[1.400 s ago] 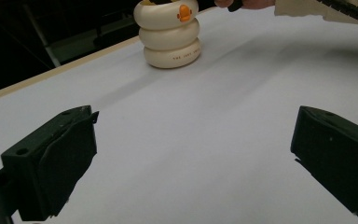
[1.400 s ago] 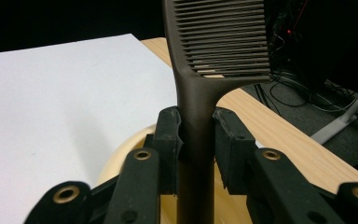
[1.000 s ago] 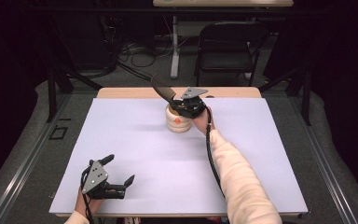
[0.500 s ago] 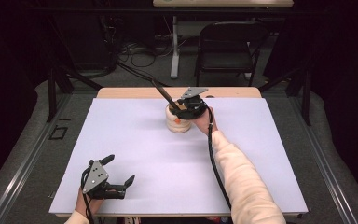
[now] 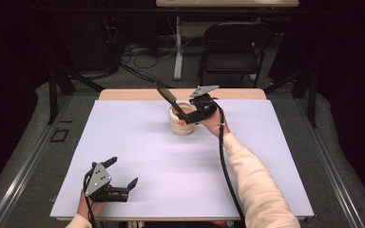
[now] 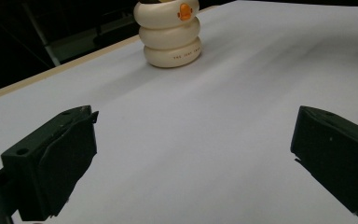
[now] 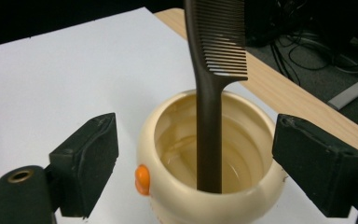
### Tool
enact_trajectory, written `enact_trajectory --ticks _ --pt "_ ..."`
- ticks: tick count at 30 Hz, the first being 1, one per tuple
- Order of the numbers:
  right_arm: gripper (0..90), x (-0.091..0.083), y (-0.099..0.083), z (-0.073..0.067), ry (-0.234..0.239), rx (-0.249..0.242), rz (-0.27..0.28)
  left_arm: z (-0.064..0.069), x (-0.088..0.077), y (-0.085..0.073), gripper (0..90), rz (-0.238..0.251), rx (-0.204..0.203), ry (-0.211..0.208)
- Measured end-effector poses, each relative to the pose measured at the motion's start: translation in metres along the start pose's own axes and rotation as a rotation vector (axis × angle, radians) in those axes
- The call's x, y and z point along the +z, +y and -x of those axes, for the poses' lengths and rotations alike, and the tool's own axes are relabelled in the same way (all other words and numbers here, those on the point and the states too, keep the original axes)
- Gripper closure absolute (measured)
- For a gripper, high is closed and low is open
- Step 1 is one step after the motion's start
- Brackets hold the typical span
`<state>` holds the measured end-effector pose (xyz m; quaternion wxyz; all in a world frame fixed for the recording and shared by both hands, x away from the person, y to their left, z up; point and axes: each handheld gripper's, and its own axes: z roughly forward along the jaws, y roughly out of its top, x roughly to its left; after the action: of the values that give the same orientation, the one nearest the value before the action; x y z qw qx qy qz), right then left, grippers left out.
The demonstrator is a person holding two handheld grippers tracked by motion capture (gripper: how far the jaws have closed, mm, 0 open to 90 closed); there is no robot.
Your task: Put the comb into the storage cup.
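Note:
A cream ringed cup (image 5: pixel 180 124) with an orange dot stands at the far middle of the white table. A dark brown comb (image 5: pixel 166 96) stands handle-down in it and leans toward the far left. My right gripper (image 5: pixel 190 111) is open at the cup's right side. In the right gripper view its jaws flank the cup (image 7: pixel 256 196) and the comb (image 7: pixel 209 116) without touching either. My left gripper (image 5: pixel 122 172) rests open and empty near the front left corner. The left gripper view looks between those jaws (image 6: pixel 191 154) at the cup (image 6: pixel 170 35) farther off.
White sheet (image 5: pixel 171 180) covers the table; a strip of wooden edge (image 5: pixel 133 94) shows at the far side. A black chair (image 5: pixel 233 47), cables and a table leg stand on the floor beyond. A cable trails from the right gripper along the sleeve.
The comb has swung from a low slant to a steeper lean with its handle down in the cup. The right gripper stays by the cup. The left gripper has not moved.

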<state>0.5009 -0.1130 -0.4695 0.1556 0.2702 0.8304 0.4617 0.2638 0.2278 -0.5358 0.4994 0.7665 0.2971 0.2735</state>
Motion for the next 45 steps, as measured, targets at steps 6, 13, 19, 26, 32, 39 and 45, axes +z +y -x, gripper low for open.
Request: enact_trajectory --ticks 6,13,19,26,32,39,45 --pt "9.3 -0.012 0.001 0.0 0.015 0.004 -0.021 0.0 0.001 0.0 0.2 -0.004 -0.001 -0.005" --pt "4.8 -0.025 -0.001 -0.001 0.029 0.004 -0.05 0.001 0.0 0.0 0.2 -0.003 0.001 -0.001" --pt "2.6 -0.035 -0.005 -0.007 0.048 -0.01 -0.071 0.001 -0.001 -0.001 0.1 0.0 0.001 0.003" --pt "0.0 -0.049 -0.013 -0.014 0.079 -0.003 -0.087 0.001 -0.001 -0.001 0.2 0.001 0.002 0.002" --pt "0.0 -0.064 -0.022 -0.02 0.095 0.005 -0.084 0.001 -0.001 0.0 0.2 0.0 0.002 0.003" --pt "0.0 -0.079 -0.034 -0.026 0.099 0.008 -0.08 0.001 -0.001 0.0 0.2 -0.002 0.001 0.004" --pt "0.0 -0.088 -0.043 -0.032 0.1 0.011 -0.091 0.001 -0.001 -0.001 0.1 -0.001 -0.001 0.003"
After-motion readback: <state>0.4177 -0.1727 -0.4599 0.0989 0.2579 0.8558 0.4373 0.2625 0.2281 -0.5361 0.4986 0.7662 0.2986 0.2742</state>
